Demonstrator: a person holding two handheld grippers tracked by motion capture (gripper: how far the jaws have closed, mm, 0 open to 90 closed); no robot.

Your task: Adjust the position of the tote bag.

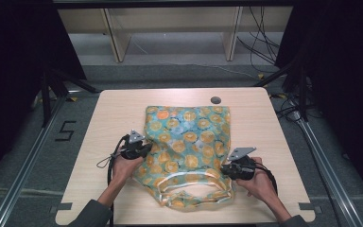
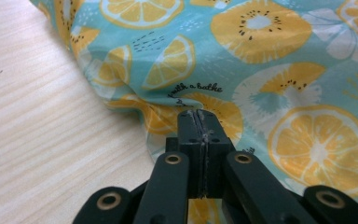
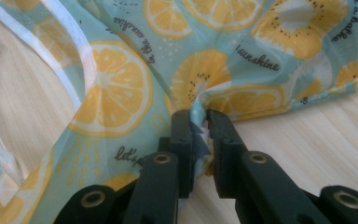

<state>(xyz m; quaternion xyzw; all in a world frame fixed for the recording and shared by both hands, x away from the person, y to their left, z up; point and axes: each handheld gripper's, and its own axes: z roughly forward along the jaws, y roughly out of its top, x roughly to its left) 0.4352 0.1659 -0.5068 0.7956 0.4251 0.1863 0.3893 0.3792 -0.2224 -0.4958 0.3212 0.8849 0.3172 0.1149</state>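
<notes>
Your pale rectangular wooden desk (image 1: 113,113) carries a teal fabric bag printed with yellow citrus slices (image 1: 189,137), lying flat at its centre, white-trimmed handles toward six o'clock. At the bag's nine o'clock edge, your left tool (image 1: 144,150) is clamped fully together on a fold of the fabric. At four o'clock, your right tool (image 1: 227,169) pinches a bunched edge, jaws slightly apart around it.

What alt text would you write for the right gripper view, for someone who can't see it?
Two black jaws of the right gripper pinch a bunched fold at the edge of a teal fabric bag printed with orange and lemon slices and small script words. The bag lies on a pale wooden table, and its white-edged handle loops away at upper left.
</notes>
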